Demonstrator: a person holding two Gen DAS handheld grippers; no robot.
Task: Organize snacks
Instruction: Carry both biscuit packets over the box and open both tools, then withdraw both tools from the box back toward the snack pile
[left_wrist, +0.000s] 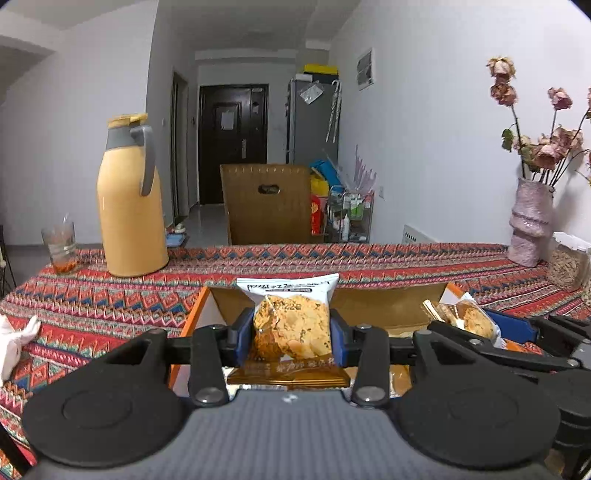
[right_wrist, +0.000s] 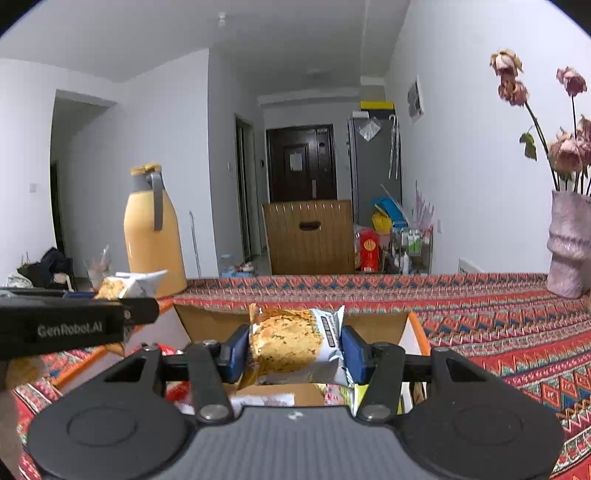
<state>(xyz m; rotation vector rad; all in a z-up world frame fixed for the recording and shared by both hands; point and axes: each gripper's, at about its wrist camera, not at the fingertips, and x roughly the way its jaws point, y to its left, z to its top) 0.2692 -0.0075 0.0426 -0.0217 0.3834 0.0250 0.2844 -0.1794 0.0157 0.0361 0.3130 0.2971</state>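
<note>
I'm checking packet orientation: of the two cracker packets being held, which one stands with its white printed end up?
The cracker packet in the left gripper: its white end points up. The right gripper holds its packet turned sideways, white end to the right.

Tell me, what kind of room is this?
Most likely a lived-in apartment's dining area: a patterned tablecloth carries a yellow thermos jug and a vase of dried roses, with a hallway to a dark front door behind.

Snack pack in R hand-held gripper
</note>
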